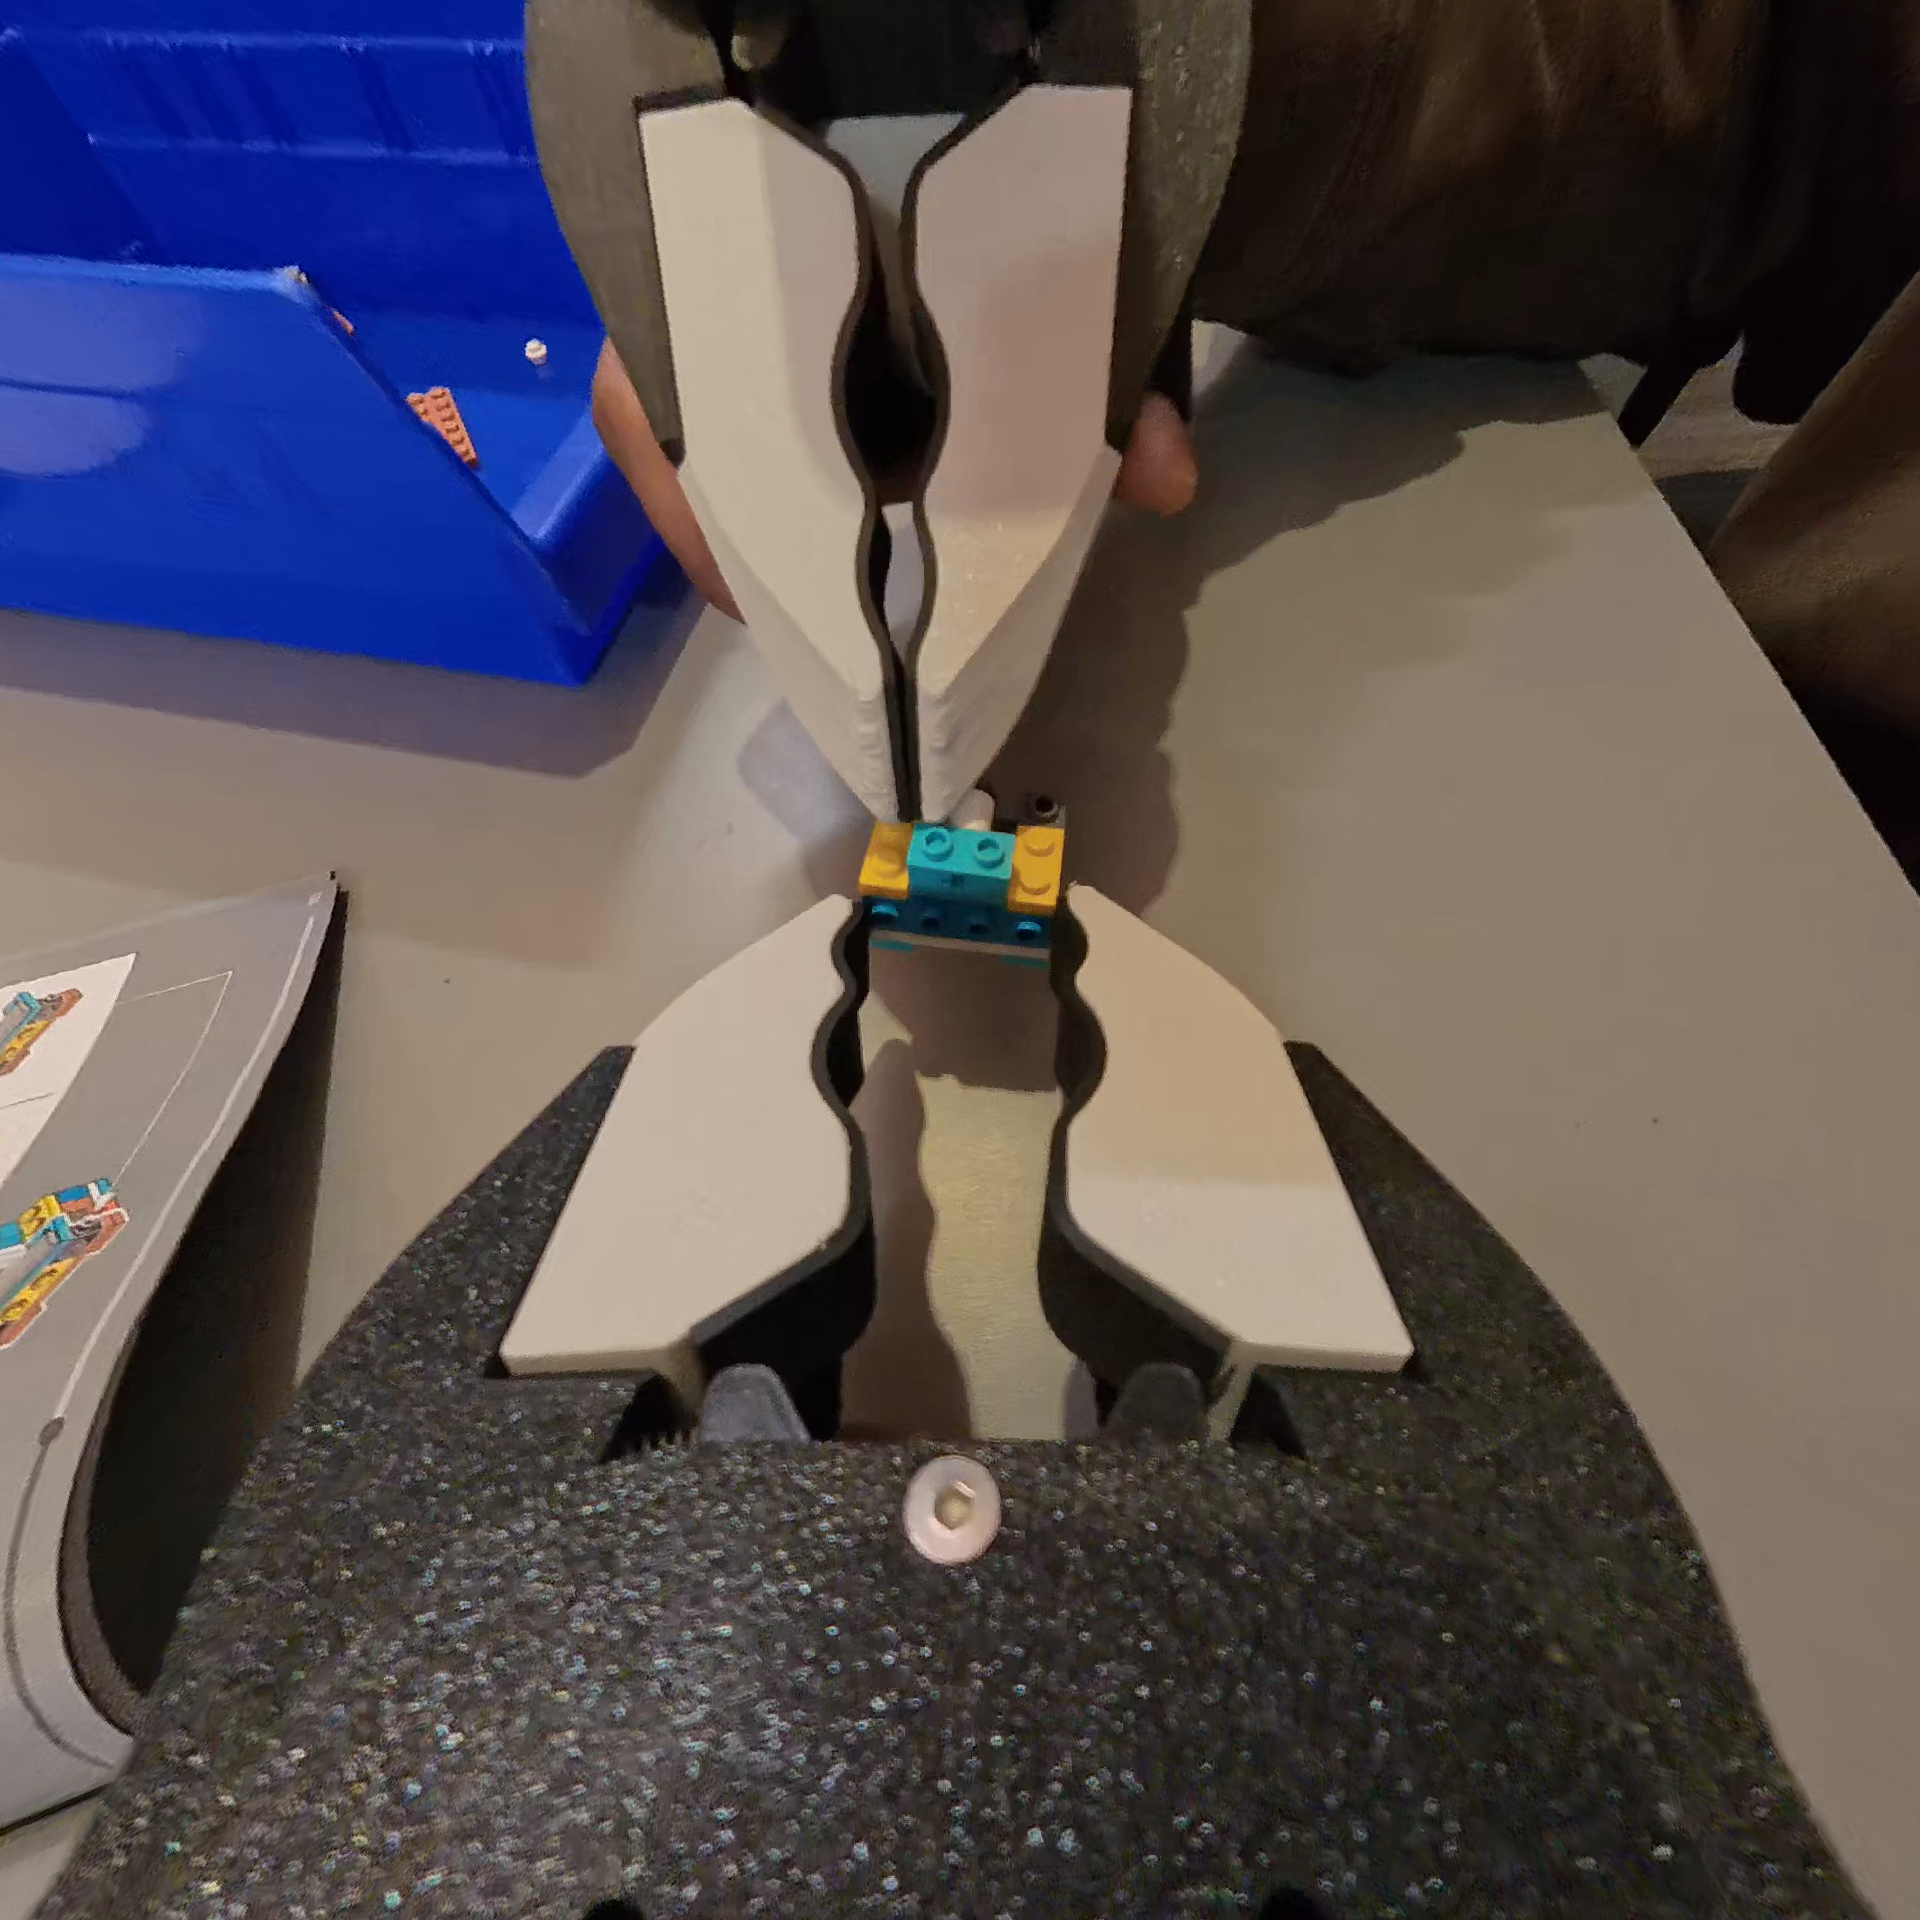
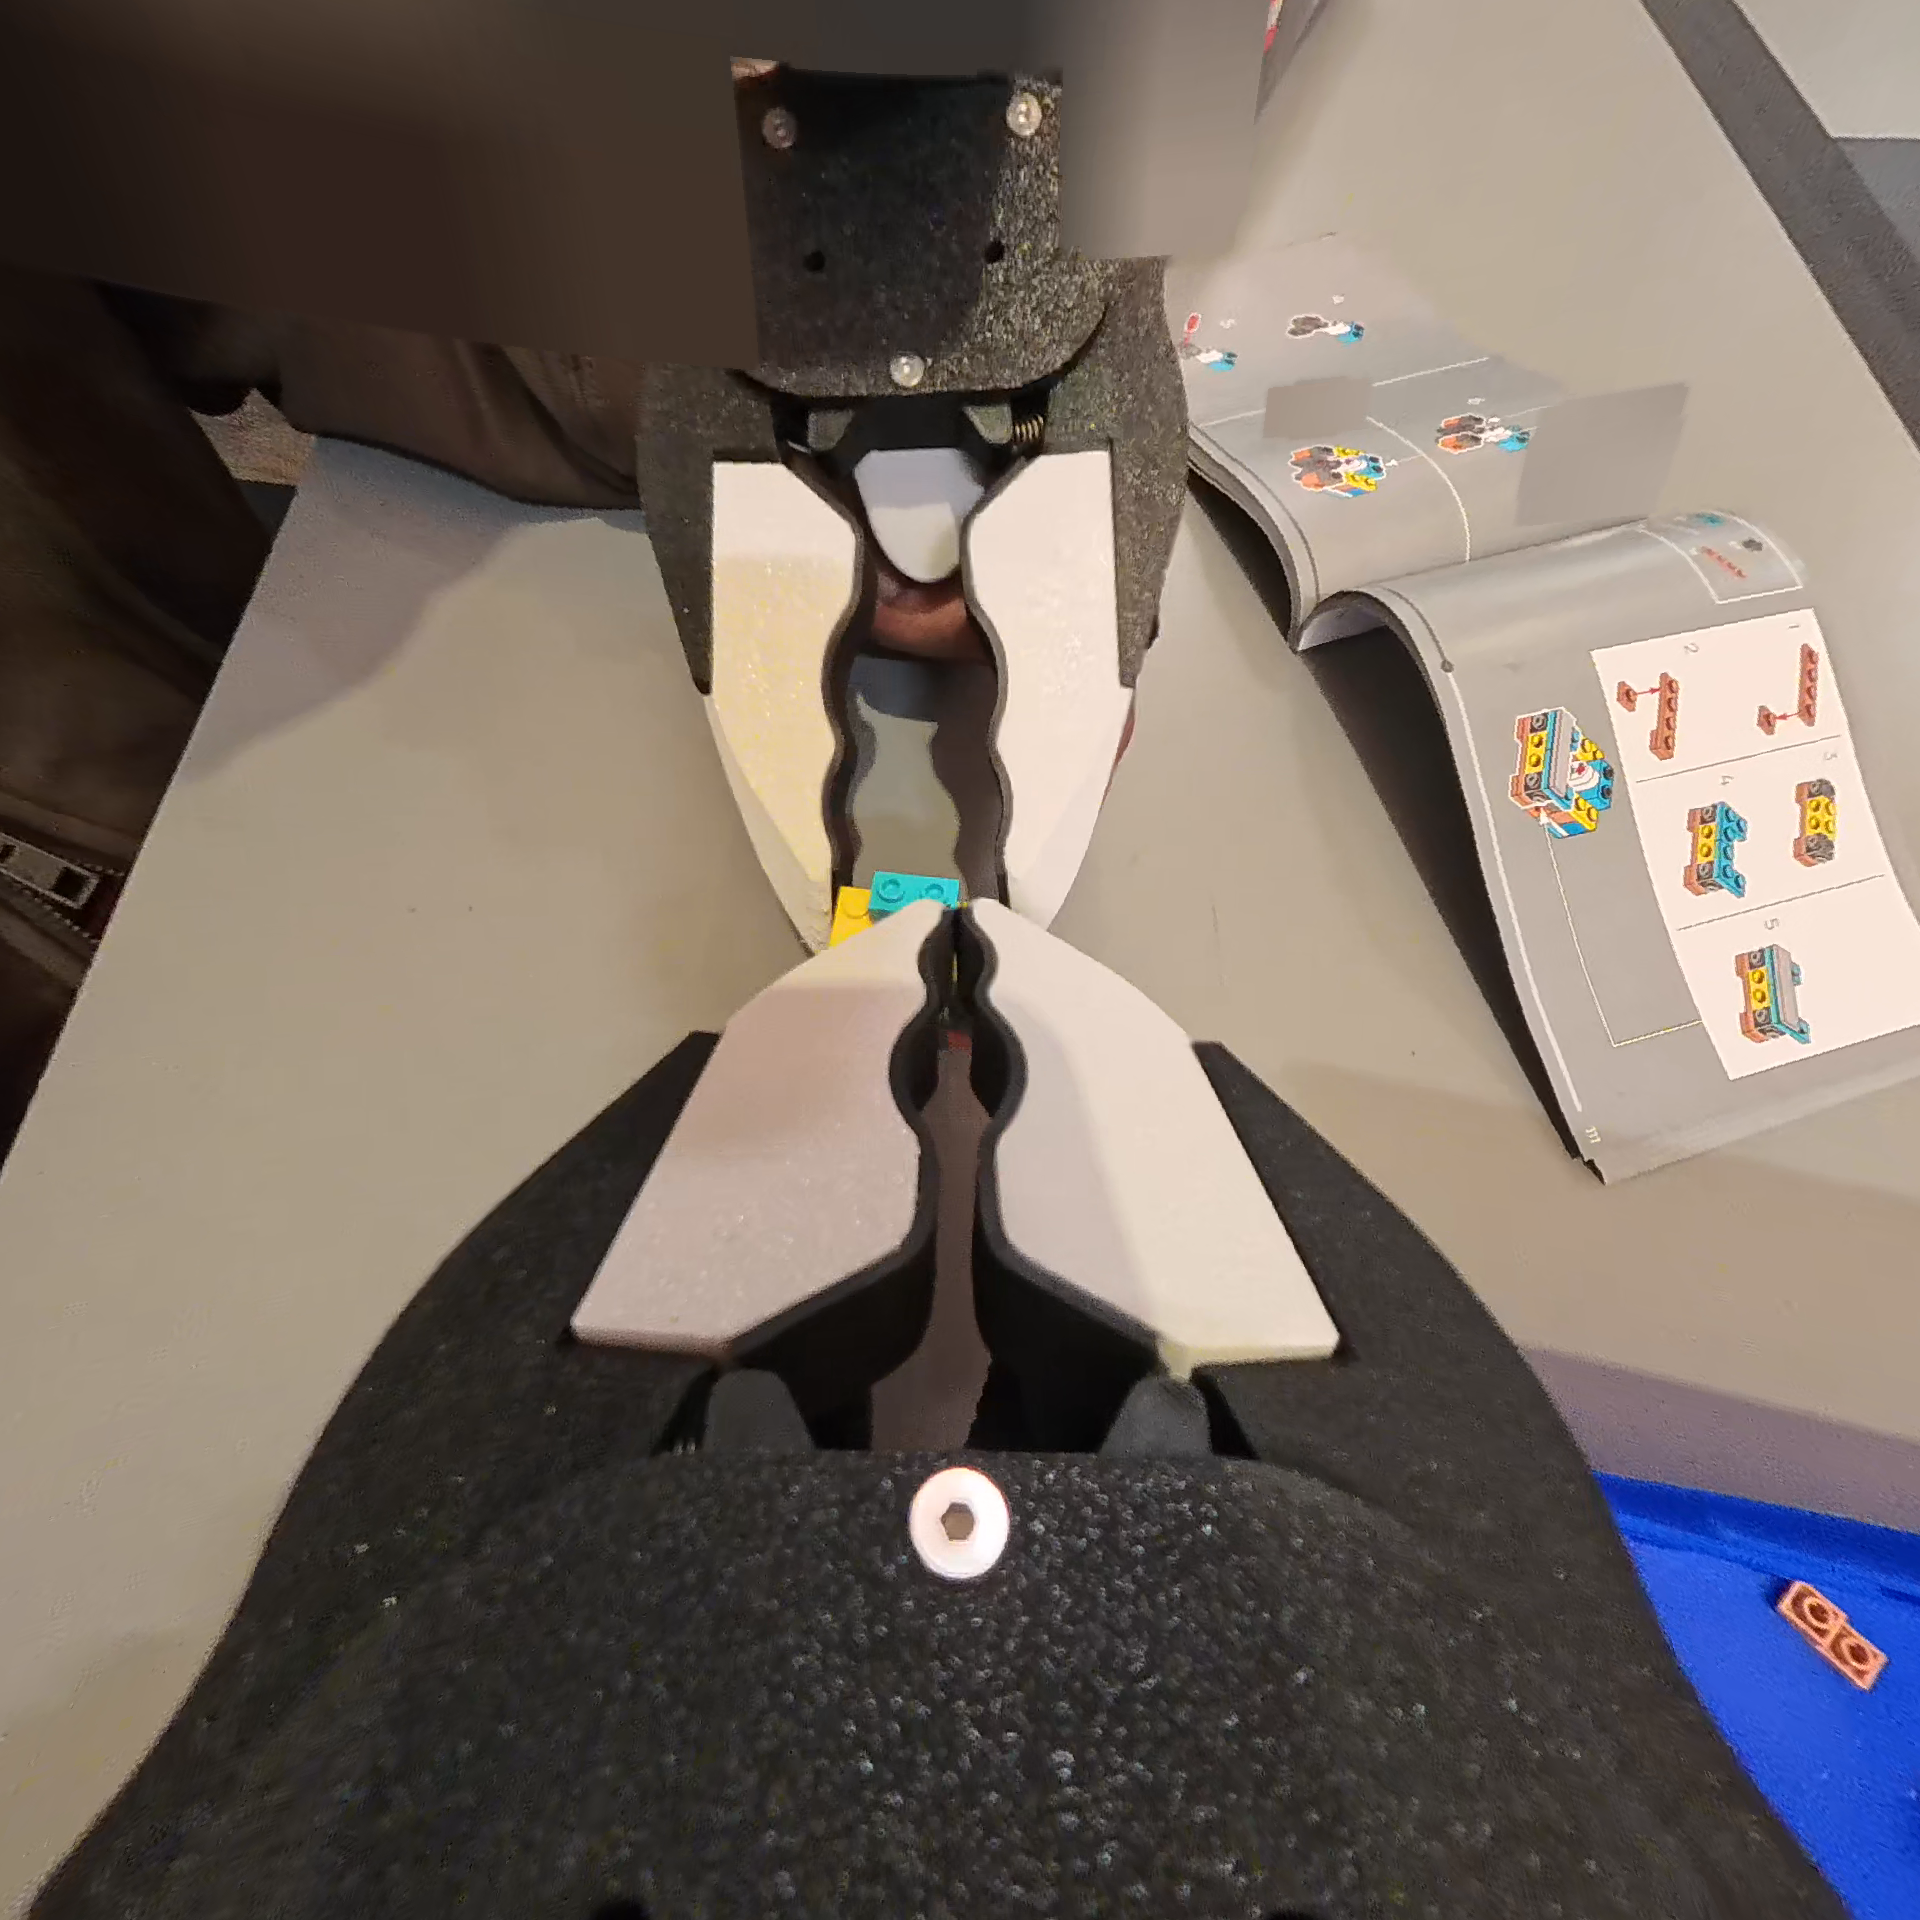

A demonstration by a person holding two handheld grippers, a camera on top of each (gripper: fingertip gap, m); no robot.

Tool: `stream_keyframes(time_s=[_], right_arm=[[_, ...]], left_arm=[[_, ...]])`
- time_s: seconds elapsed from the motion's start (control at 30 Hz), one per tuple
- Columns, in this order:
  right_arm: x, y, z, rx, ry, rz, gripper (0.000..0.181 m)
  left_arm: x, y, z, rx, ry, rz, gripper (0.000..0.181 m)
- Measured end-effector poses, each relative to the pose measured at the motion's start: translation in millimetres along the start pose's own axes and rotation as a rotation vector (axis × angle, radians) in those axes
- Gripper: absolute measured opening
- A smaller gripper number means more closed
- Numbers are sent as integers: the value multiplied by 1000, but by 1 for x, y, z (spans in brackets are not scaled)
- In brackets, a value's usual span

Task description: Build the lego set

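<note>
Left wrist view showed the build [image 1: 961, 883], a small teal and yellow stack, pinched by its two ends between the tips of the left gripper [image 1: 961, 920], its long axis running straight across from finger to finger, studs up. It sat just ahead of that gripper, above the table [image 1: 1351, 831]; whether it rested on it could not be told. From the far side the right gripper [image 1: 914, 805] came point-first onto the build's back edge, its fingers pressed nearly together; whether they pinched a small piece could not be told. Right wrist view put the build [image 2: 899, 899] just beyond that gripper's [image 2: 954, 920] tips, half hidden by them. The left was the holder, so I judge the right would do the pressing. The booklet [image 2: 1558, 831] lay to its right, the blue bin [image 1: 260, 416] beyond-left of the left gripper.
</note>
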State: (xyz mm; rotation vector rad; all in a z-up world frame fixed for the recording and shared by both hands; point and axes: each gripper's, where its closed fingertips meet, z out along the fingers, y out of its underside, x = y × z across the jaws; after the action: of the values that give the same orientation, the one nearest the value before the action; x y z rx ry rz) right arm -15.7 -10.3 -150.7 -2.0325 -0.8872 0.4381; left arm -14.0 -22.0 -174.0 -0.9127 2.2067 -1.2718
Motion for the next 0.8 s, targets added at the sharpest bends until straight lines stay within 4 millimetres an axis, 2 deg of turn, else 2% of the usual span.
stream_keyframes(time_s=[0.8], right_arm=[[3, -3, -3, 46, 4, 48, 0]], left_arm=[[-1, -5, -3, 33, -3, -3, 34]])
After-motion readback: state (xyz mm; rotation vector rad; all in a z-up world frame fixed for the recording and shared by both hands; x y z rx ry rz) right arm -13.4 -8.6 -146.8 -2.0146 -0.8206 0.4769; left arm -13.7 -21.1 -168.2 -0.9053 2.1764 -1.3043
